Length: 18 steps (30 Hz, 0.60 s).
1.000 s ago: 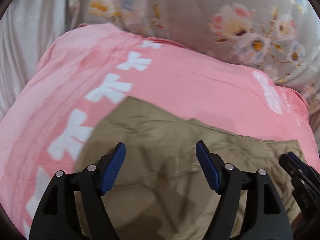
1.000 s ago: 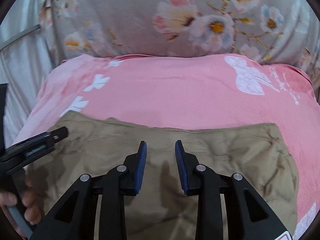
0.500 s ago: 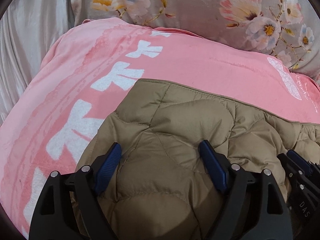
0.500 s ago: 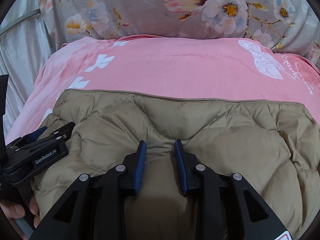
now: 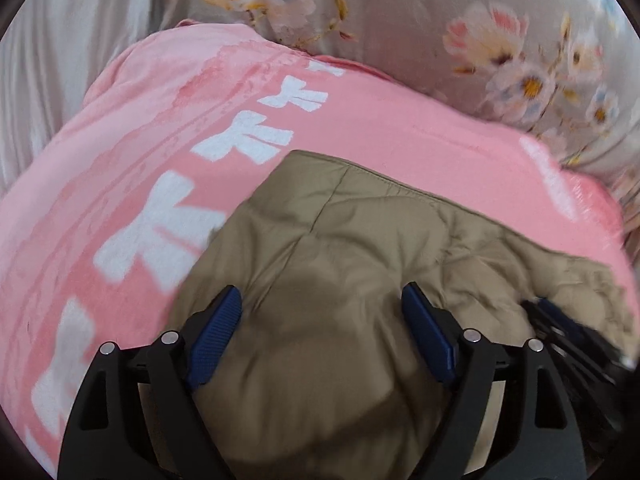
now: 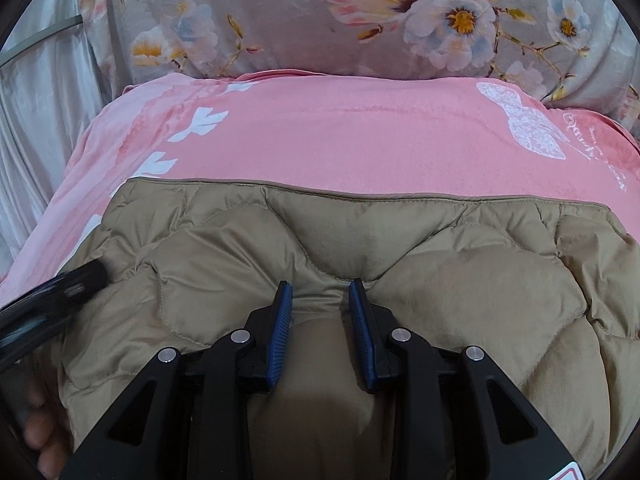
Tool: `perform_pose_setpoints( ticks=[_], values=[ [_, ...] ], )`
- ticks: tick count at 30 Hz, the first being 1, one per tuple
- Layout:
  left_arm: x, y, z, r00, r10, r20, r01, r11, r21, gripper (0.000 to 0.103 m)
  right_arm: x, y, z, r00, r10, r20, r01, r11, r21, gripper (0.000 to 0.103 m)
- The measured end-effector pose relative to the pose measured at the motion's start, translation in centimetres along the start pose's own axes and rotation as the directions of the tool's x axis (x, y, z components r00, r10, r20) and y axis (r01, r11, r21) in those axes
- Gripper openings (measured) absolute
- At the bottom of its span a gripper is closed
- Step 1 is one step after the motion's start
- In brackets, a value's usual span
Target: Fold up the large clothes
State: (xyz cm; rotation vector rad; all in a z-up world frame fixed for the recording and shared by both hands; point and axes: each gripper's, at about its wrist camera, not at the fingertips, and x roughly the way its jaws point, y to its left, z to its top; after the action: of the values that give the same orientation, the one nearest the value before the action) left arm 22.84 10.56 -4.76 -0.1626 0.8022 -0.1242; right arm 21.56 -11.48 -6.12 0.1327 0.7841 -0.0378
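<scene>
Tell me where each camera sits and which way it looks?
Left wrist: sits on the left gripper, looks forward and down at the jacket on the pink blanket; its wide-apart fingers show.
Right wrist: sits on the right gripper, looks forward and down; its fingers pinch the jacket, a hand shows lower left.
Both share jacket, blanket, flowered cloth, and each sees the other gripper.

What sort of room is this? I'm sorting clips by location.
Probably a bedroom, on a bed: a tan jacket lies on a pink blanket, with floral bedding bunched behind it and pale drapery at the left. No bed frame shows, so it's a guess.
</scene>
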Motion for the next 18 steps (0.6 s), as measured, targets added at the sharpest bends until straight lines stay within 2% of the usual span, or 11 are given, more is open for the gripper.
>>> perform_pose_setpoints(
  ticks=[1,4,5,9,10,11,13,15,18],
  values=[
    [-2.2,1.1,-0.8,1.000,-0.025,0.013,0.026,0.999,-0.030,0.080,0.0,0.0,0.0,1.000,0.002,0.001,-0.002,1.000,0.001,0.028],
    [-6.7,4.6,-3.8,1.000,0.021,0.005,-0.020,0.994,-0.104,0.094,-0.2,-0.1,0.0,1.000,0.007,0.006,-0.007,1.000,0.006,0.028],
    [-7.4,6.0,-4.7,1.000,0.021,-0.005,-0.022,0.990,-0.139,0.094,-0.3,-0.1,0.0,1.000,0.008,0.011,-0.009,1.000,0.009,0.028],
    [-7.4,11.6,-7.8,0.996,-0.002,-0.088,-0.025,0.950,-0.312,0.094,-2.6,-0.9,-0.6,0.999,0.034,0.026,-0.036,0.997,0.065,0.029],
    [-6.9,12.5,-8.3,0.994,-0.033,-0.108,-0.007,0.936,-0.352,0.093,-3.7,-1.2,-1.0,0.998,0.054,0.032,-0.057,0.995,0.085,0.030],
    [-6.8,12.9,-8.5,0.992,-0.075,-0.100,0.032,0.924,-0.381,0.093,-5.2,-1.5,-1.6,0.996,0.084,0.035,-0.087,0.991,0.101,0.031],
    [-7.3,12.6,-8.3,0.993,-0.090,-0.076,0.054,0.922,-0.383,0.093,-7.9,-1.9,-3.1,0.991,0.132,0.024,-0.134,0.986,0.097,0.032],
    [-7.0,11.4,-7.7,0.987,-0.144,-0.065,0.111,0.927,-0.358,0.093,-9.8,-2.4,-4.6,0.989,0.146,0.013,-0.146,0.984,0.102,0.027],
    [-5.7,9.7,-7.7,0.962,-0.259,-0.085,0.209,0.899,-0.384,0.088,-11.5,-3.9,-7.5,0.982,0.185,-0.038,-0.177,0.971,0.161,0.001]
  ],
)
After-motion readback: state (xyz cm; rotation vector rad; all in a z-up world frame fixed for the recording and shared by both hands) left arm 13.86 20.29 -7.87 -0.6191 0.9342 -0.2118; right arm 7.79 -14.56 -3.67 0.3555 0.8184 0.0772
